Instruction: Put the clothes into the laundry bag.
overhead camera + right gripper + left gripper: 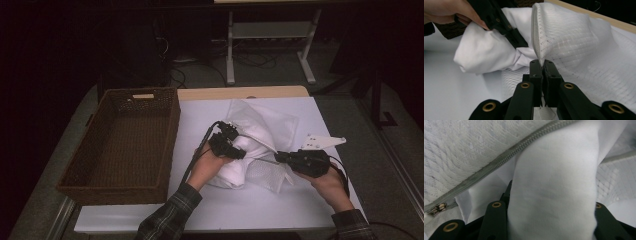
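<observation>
Right gripper [541, 63]: jaws pressed together, pinching rim of white mesh laundry bag [579, 42] right at its zipper edge; edge stands up betw. the pads, mesh fanning away behind. In high view same gripper [278, 156] at centre-right of table, held low, hand behind it.

Left gripper [239, 150]: jaws part-spread, clamped on thick roll of white cloth [554, 190]; cloth fills gap betw. the two black jaws in left gripper view, both pads against it. Grey zipper [506, 160] of bag runs diagonally just above, slider at lower left.

Cloth bundle [486, 52] sits at bag mouth, partly in, near end sticking out toward left hand [447, 10].

Bag lies mid-table on white sheet [200, 120]; brown wicker basket [125, 140] just beside, at left, apart from bag.
</observation>
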`<state>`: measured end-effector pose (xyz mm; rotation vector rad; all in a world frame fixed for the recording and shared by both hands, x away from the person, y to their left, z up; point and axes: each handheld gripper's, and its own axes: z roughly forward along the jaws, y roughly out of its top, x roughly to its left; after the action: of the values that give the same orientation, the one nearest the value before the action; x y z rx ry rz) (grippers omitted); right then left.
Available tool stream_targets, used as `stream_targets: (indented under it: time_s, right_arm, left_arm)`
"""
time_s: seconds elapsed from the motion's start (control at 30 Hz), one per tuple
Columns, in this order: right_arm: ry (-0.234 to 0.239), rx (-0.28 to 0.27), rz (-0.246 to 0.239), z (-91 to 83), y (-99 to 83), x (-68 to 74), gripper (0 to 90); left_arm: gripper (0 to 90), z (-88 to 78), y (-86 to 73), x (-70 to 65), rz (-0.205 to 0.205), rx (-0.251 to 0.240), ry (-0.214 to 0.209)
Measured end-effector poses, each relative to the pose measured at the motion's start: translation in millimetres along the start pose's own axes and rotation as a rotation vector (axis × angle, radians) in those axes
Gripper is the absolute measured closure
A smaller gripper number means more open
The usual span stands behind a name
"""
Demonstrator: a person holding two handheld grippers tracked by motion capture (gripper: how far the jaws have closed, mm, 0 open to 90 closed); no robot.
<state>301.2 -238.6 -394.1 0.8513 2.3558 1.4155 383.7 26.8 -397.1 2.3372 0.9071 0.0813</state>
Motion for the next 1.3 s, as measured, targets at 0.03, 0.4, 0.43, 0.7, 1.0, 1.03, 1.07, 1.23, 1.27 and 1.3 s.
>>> stream_targets:
  time_s: [0.03, 0.4, 0.43, 0.7, 1.0, 1.03, 1.07, 1.23, 1.27, 1.3]
  right_arm:
    - [0.002, 0.0, -0.002, 0.1, 0.8, 0.5, 86.0]
    - [0.032, 0.012, -0.021, 6.1, 1.6, 7.1, 85.9]
    - [0.033, 0.013, -0.02, 6.2, 1.0, 7.3, 85.9]
    - [0.026, 0.012, -0.008, 4.1, -1.6, 5.1, 85.6]
    - [0.014, 0.015, 0.007, 2.7, -4.5, 0.5, 84.7]
    - [0.012, 0.014, 0.009, 2.6, -4.7, 0.2, 84.7]
    - [0.012, 0.013, 0.012, 2.5, -4.9, -0.3, 84.7]
    - [0.006, 0.014, 0.015, 2.1, -6.0, -1.7, 84.7]
    - [0.003, 0.017, 0.019, 1.9, -6.5, -2.3, 84.7]
    - [0.003, 0.017, 0.019, 1.9, -6.5, -2.3, 84.7]
  left_arm:
    - [55.2, 4.7, 2.7, 2.4, -0.02, -0.001, 0.007]
    - [50.3, 23.6, 7.8, 1.2, -0.046, -0.012, 0.024]
    - [48.6, 23.9, 7.6, 0.8, -0.045, -0.012, 0.022]
    - [35.0, 22.4, 5.3, -0.3, -0.022, -0.024, -0.005]
    - [24.5, -5.7, -3.7, -5.8, 0.027, -0.065, -0.023]
    - [24.3, -9.9, -5.2, -6.6, 0.031, -0.068, -0.024]
    - [23.9, -13.8, -6.6, -7.5, 0.035, -0.073, -0.026]
    - [21.8, -35.1, -15.0, -8.9, 0.059, -0.092, -0.027]
    - [21.7, -40.2, -17.7, -8.4, 0.064, -0.092, -0.026]
    - [21.4, -40.2, -17.7, -8.4, 0.064, -0.092, -0.026]
